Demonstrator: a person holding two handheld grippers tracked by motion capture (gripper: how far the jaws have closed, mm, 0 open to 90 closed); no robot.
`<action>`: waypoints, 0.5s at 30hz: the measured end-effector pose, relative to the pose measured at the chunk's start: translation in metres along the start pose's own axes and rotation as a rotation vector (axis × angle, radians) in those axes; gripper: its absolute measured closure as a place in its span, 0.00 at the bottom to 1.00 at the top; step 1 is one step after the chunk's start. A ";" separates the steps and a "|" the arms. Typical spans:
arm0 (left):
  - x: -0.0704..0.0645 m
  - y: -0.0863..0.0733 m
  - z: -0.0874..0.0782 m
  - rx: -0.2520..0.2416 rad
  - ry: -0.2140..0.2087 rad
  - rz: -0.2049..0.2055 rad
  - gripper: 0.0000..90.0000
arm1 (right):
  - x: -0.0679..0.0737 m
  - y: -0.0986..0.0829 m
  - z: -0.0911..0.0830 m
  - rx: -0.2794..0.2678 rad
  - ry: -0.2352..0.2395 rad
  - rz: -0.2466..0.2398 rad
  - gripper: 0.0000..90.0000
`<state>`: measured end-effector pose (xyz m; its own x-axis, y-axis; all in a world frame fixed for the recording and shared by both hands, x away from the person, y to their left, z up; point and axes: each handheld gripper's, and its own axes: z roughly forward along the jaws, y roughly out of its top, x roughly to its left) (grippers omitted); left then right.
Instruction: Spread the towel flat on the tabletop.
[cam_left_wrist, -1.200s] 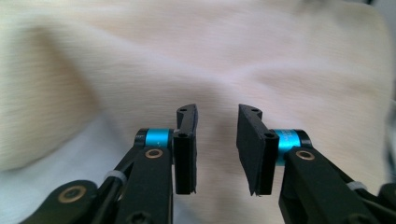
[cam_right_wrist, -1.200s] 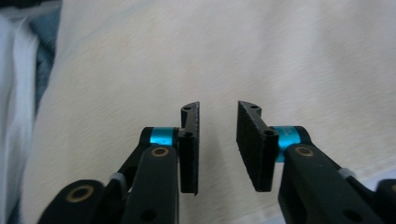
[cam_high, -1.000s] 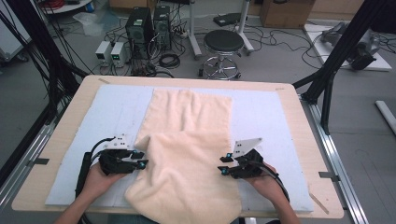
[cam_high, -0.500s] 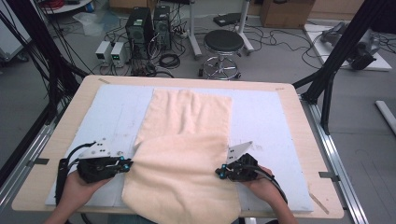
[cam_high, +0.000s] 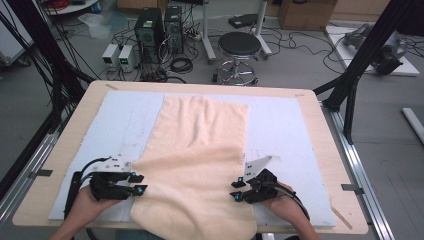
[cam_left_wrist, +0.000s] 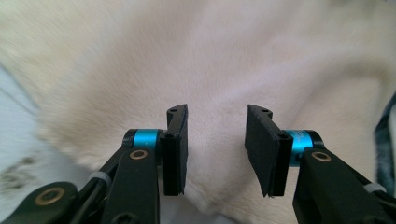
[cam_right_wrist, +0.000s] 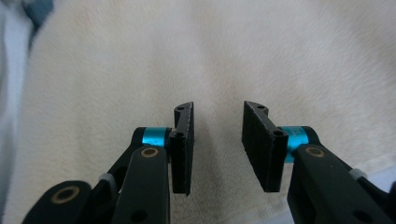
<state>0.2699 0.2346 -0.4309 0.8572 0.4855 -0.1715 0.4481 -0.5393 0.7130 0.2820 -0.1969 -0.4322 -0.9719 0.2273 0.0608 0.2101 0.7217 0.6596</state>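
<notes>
Stool (cam_high: 239, 47) & PC towers (cam_high: 159, 30) beyond surface (cam_high: 315, 107), nothing blocking, towel (cam_high: 200, 150) between your left tongs (cam_high: 138, 183) & right tongs (cam_high: 236, 190), both gaping.

Cream fleece towel (cam_high: 197, 160), flat on table.
Lies lengthwise down the middle; near end droops over table's front edge, far end short of back edge.

Plain cream towel (cam_high: 197, 165) on pale blue mat (cam_high: 127, 117).
</notes>
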 end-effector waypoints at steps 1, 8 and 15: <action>0.000 0.000 0.007 0.021 -0.004 0.012 0.77 | -0.001 0.000 0.002 -0.005 -0.004 0.000 0.77; 0.014 0.020 0.015 -0.019 0.101 -0.012 0.99 | -0.005 0.008 0.001 -0.021 -0.034 -0.001 0.97; 0.042 0.053 0.022 -0.108 0.223 -0.050 0.99 | -0.034 0.016 -0.009 -0.062 -0.191 0.070 0.97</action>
<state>0.3355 0.2113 -0.4158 0.7519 0.6563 -0.0628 0.4491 -0.4401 0.7776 0.3171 -0.1988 -0.4170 -0.9160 0.3999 -0.0310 0.2640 0.6595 0.7038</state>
